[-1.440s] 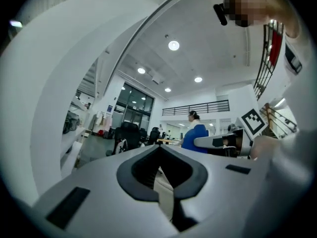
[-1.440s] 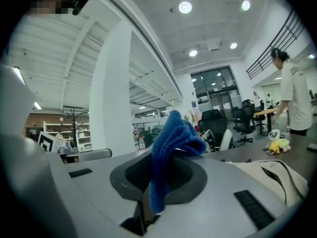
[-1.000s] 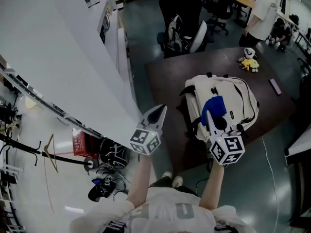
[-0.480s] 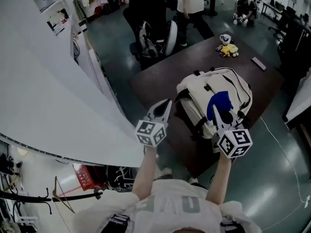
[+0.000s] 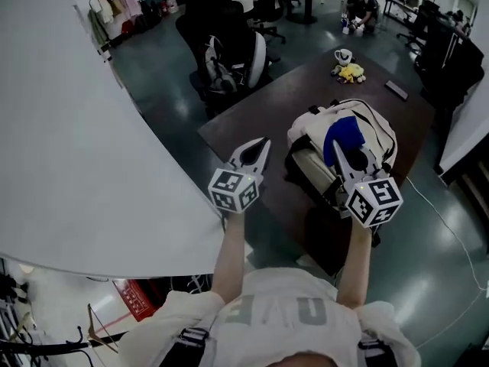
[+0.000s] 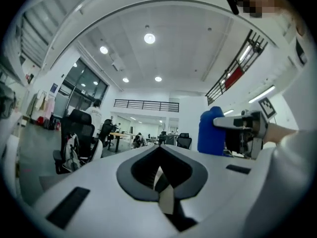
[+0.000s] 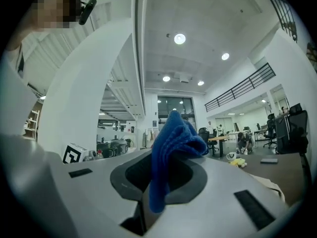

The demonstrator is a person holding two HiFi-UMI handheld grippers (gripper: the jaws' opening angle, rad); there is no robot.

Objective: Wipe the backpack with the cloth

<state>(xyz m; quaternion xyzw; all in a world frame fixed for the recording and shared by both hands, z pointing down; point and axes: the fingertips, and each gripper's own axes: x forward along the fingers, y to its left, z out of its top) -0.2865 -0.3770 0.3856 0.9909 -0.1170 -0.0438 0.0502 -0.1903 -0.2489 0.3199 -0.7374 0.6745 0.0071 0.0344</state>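
Note:
A cream backpack [image 5: 374, 132] lies on the dark brown table [image 5: 283, 102]. My right gripper [image 5: 336, 148] is shut on a blue cloth [image 5: 346, 131], which hangs bunched over the backpack's near side; whether the cloth touches it I cannot tell. In the right gripper view the cloth [image 7: 173, 133] stands up out of the shut right gripper [image 7: 168, 156]. My left gripper [image 5: 263, 144] is shut and empty, held over the table's near-left part, apart from the backpack. The left gripper view shows its jaws [image 6: 159, 150] closed, with the cloth [image 6: 212, 132] to the right.
A black office chair [image 5: 229, 52] with a bag on it stands beyond the table. Soft toys and a mug [image 5: 346, 66] and a flat dark item [image 5: 396, 90] lie at the table's far end. A white wall [image 5: 84, 159] fills the left. People are in the background.
The head view has swung, and both grippers have moved with it. The right gripper still holds the cloth by the backpack. The left gripper stays shut, now over the table's near corner.

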